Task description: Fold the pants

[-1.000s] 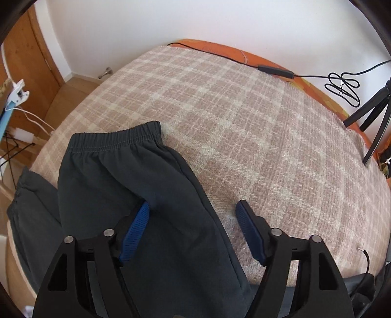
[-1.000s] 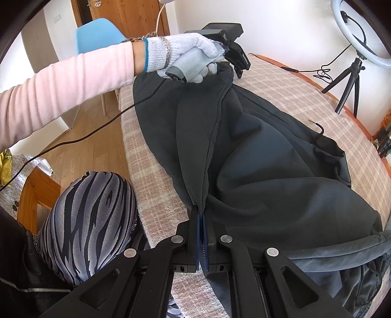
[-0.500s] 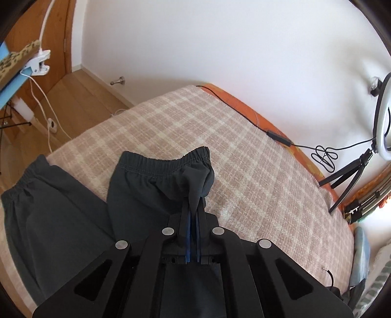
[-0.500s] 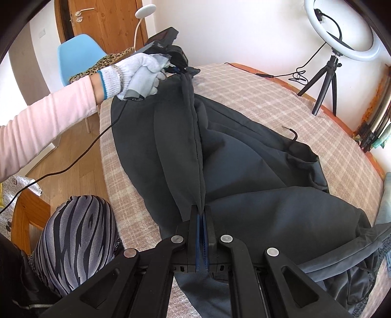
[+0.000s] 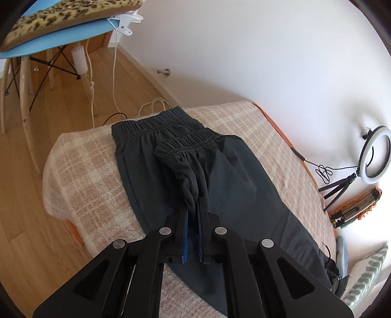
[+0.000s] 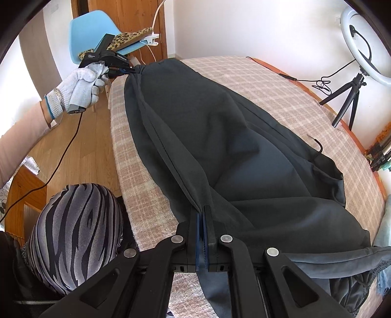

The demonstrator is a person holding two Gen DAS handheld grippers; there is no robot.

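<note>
Nearest in both wrist views, black fingers with blue pads are pressed together on dark cloth. The left gripper (image 5: 193, 212) pinches a bunched fold of the pants (image 5: 220, 176) just below one leg cuff; a second ago its fingers were spread over that leg, so it has since closed and lifted, and the held cuff (image 5: 190, 144) now sits over the other cuff (image 5: 151, 124), the two elastic hems nearly aligned. The right gripper (image 6: 202, 215) pinches the same long edge nearer the waist, as it did before, and the fabric runs taut between the two grippers. This suggests the lengthwise fold, leg onto leg, is almost made and needs only laying down and smoothing. The pants lie along the near edge of a bed (image 5: 83, 176) under a checked blanket (image 6: 256, 80), the cuffs close to its corner, so cloth could slip off. The person's striped knee (image 6: 73, 232) presses at the bedside. Farther off, a blue chair (image 5: 51, 41) with a leopard cushion (image 5: 66, 14) stands on the wood floor, with loose cables (image 5: 114, 80) below. At the far side a ring light (image 6: 361, 44) on a tripod (image 6: 347, 102) stands by the wall.
</note>
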